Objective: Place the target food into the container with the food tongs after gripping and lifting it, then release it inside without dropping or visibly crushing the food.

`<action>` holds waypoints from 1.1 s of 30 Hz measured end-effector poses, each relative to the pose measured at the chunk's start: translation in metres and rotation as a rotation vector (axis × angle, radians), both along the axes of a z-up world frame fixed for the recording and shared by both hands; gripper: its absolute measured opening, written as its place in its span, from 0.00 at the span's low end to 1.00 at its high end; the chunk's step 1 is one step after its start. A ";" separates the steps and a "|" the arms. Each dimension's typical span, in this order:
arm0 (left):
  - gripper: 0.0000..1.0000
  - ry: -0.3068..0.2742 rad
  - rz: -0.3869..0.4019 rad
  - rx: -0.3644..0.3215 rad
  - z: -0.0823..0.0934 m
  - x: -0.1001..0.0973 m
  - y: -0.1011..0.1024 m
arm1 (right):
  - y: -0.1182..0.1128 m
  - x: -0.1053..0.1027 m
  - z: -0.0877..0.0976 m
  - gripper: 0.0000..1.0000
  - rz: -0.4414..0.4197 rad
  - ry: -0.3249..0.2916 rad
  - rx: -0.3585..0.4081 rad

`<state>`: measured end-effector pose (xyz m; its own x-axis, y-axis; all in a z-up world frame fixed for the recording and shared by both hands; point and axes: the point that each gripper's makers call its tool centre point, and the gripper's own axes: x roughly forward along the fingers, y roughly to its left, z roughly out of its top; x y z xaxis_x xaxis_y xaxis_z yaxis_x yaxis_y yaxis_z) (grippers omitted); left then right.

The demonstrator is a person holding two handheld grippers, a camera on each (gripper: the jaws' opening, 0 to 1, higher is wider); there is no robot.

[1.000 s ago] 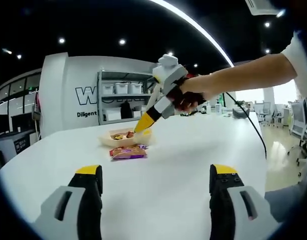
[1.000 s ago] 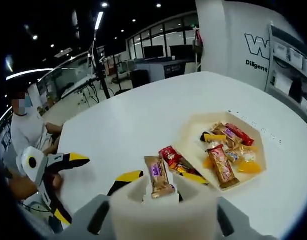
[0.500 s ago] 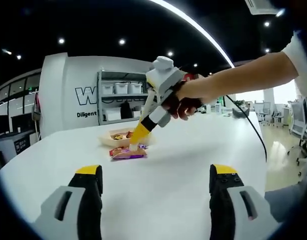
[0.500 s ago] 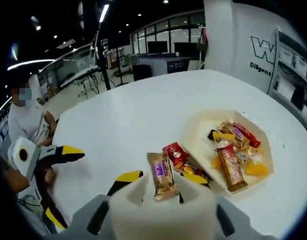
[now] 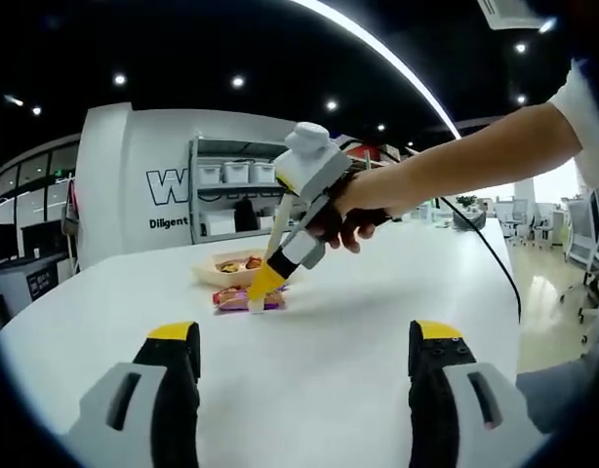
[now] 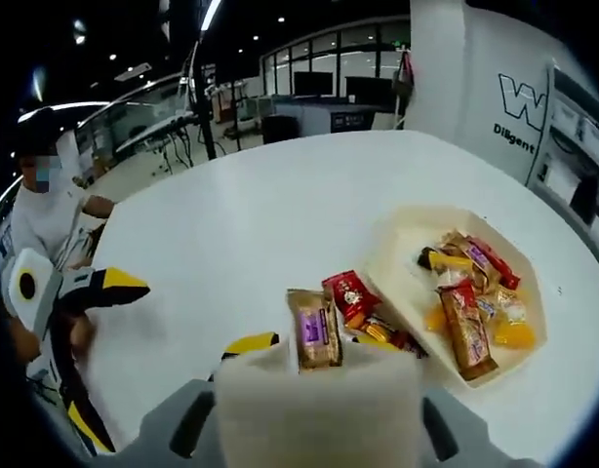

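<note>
On a white tabletop in an open-plan office, the right claw, held in a person's hand, reaches down to a small pile of wrapped snacks just in front of a shallow cream container. From the right gripper view, cream food tongs fill the foreground, their tips straddling a brown bar with a purple label that lies on the tabletop; whether the right claw has closed on the tongs, or the tongs on the bar, cannot be told, as the tongs hide the yellow-tipped jaws. A red packet and other wrapped sweets lie just right of the bar, touching the near rim of the container. Inside it sit more wrapped snacks, among them a long brown-and-red bar. The left claw hovers over the near tabletop with its jaws spread wide, holding nothing; it appears at far left in the right gripper view.
</note>
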<state>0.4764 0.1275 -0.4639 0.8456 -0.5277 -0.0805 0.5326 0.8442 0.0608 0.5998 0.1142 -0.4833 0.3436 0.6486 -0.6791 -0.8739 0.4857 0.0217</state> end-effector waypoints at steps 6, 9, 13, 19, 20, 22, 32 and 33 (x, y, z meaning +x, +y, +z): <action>0.87 -0.001 -0.001 0.002 0.000 0.000 0.000 | -0.005 0.002 -0.003 0.16 -0.009 -0.004 -0.032; 0.86 0.002 0.002 0.002 -0.001 0.001 0.001 | -0.008 0.005 -0.003 0.13 -0.056 0.028 -0.018; 0.86 0.008 0.006 0.001 -0.002 0.001 0.001 | -0.011 0.007 0.000 0.14 -0.075 0.045 -0.001; 0.86 0.005 0.006 0.002 -0.001 0.001 0.000 | -0.026 0.005 0.026 0.14 -0.078 0.009 0.039; 0.87 0.006 0.005 0.002 -0.001 0.000 0.000 | -0.032 0.006 0.033 0.14 -0.080 0.000 0.046; 0.87 0.003 0.006 0.002 0.000 0.000 0.000 | -0.039 0.010 0.044 0.14 -0.099 -0.003 0.073; 0.87 -0.002 0.011 0.002 0.003 -0.003 -0.003 | -0.084 0.037 0.070 0.15 -0.178 -0.058 0.080; 0.87 -0.004 0.012 0.003 0.003 -0.004 -0.003 | -0.086 0.041 0.071 0.15 -0.183 -0.060 0.081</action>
<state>0.4728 0.1240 -0.4611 0.8523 -0.5171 -0.0790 0.5220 0.8504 0.0655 0.6410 0.0281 -0.4125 0.4990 0.6232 -0.6022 -0.7723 0.6351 0.0174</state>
